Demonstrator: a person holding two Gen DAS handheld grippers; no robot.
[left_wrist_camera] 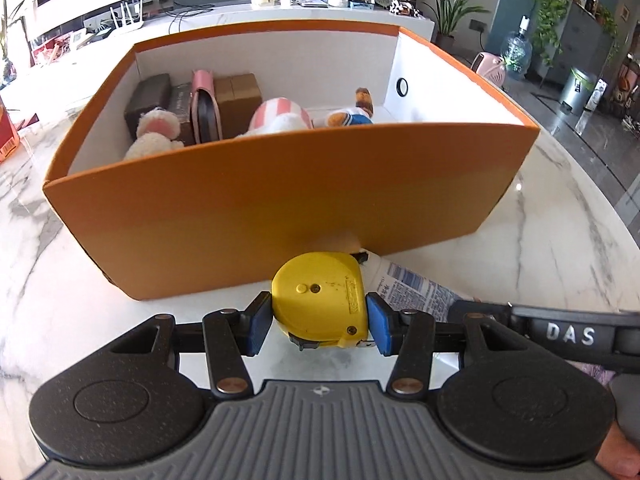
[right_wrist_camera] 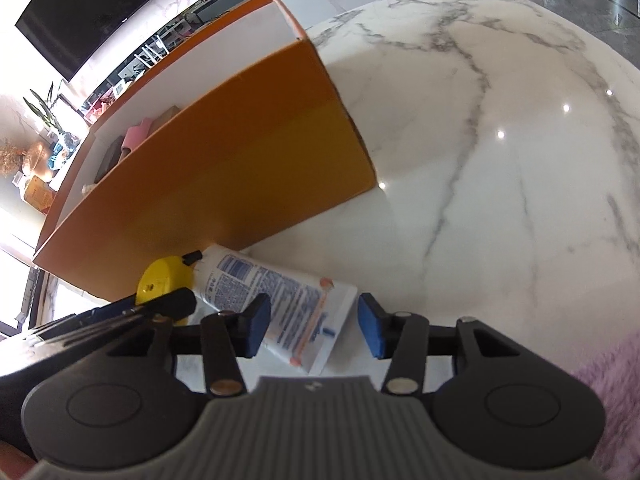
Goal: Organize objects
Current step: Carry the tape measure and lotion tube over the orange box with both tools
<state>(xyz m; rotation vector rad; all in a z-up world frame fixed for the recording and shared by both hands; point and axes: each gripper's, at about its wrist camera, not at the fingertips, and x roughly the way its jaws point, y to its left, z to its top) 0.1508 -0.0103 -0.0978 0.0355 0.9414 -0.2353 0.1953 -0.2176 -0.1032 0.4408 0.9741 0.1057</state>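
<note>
"DAS" readable in white on the black right gripper (right_wrist_camera: pixel 313 326); print on the white tube (right_wrist_camera: pixel 276 300) too small. Left gripper (left_wrist_camera: pixel 319 320) fingers holding yellow tape measure (left_wrist_camera: pixel 320 300), right fingers apart around the tube. White marble worktop (right_wrist_camera: pixel 500 160), orange box (left_wrist_camera: pixel 280 208), living room behind.

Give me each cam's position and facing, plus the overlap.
Left wrist: on the left gripper, angled down at the orange box; its pads clamp the yellow tape measure.
Right wrist: on the right gripper, angled down at the marble table; open pads straddle the white tube; pink sleeve at right.
Shared: box, tape measure, tube, table.
</note>
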